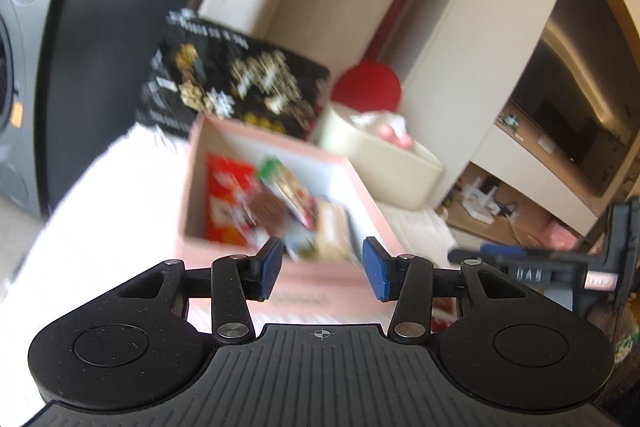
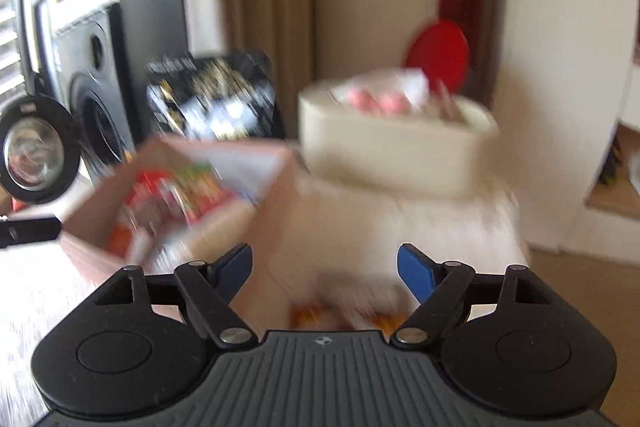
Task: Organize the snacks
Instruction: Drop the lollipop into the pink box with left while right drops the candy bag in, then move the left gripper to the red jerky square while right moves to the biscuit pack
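Observation:
A pink cardboard box [image 1: 332,155] sits on a white fluffy surface and holds several snack packets [image 1: 228,199], red, green and beige. My left gripper [image 1: 324,267] is open and empty, just in front of the box's near wall. The box also shows in the right wrist view [image 2: 280,211], blurred, with snacks [image 2: 176,195] inside. My right gripper [image 2: 324,271] is open and empty beside the box's right corner. A blurred orange and white snack packet [image 2: 352,307] lies on the surface between its fingers.
A cream oval tub [image 1: 392,163] with pink-wrapped items stands behind the box, also in the right wrist view [image 2: 392,151]. A black gift bag [image 1: 236,87] stands at the back. A red round object [image 1: 368,87] leans on the wall. The right gripper's body [image 1: 560,271] shows at right.

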Available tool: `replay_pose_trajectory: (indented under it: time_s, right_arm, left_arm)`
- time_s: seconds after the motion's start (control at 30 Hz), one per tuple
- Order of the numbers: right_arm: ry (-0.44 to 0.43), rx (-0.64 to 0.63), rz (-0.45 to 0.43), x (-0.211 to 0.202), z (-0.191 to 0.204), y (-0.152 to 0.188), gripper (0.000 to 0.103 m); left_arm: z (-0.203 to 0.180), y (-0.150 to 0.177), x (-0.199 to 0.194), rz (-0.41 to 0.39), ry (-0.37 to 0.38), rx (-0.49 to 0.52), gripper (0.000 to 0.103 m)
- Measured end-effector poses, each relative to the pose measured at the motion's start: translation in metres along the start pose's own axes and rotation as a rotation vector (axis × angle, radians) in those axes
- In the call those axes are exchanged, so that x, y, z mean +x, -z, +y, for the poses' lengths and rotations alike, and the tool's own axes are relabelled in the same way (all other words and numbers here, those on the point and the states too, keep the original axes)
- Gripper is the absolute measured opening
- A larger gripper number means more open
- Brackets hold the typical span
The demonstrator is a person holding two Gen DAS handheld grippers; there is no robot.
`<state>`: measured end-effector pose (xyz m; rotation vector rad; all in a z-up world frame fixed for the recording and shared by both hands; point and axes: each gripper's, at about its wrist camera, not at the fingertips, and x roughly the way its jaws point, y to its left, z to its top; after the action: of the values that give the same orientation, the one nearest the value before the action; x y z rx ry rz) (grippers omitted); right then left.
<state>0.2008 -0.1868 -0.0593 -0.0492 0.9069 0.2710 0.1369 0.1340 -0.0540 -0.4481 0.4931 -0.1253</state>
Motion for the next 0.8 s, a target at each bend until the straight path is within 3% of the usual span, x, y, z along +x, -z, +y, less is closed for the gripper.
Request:
replay_pose_trajectory:
  time_s: [0.13,0.23,0.43,0.57,0.67,0.73,0.8]
  right_arm:
    - [0.059,0.074,0.062,-0.02,-0.031,0.04,0.08]
    - [0.037,0.113,0.07,-0.023,-0.041,0.061,0.08]
    - [-0.06,0.028,0.031,0.005,-0.028,0.048,0.081]
    - [-0.028,-0.072,0.068,0.037,-0.016,0.038,0.081]
    - [-0.06,-0.077,0.091,0.041,-0.014,0.036,0.08]
    - [-0.112,-0.088,0.106,0.036,-0.01,0.039,0.062]
    - [-0.106,-0.097,0.097,0.024,-0.005,0.045,0.057]
  left_arm:
    - [-0.017,0.028,0.011,0.091,-0.001,0.008,0.049]
    - [-0.028,0.042,0.019,0.15,-0.008,0.025,0.049]
    - [-0.045,0.049,0.01,0.168,-0.028,0.046,0.048]
    - [-0.048,0.052,0.005,0.184,-0.047,0.05,0.048]
    - [-0.045,0.053,0.004,0.191,-0.056,0.037,0.048]
    - [-0.043,0.053,0.006,0.197,-0.055,0.026,0.048]
    - [-0.043,0.054,0.009,0.207,-0.045,0.02,0.048]
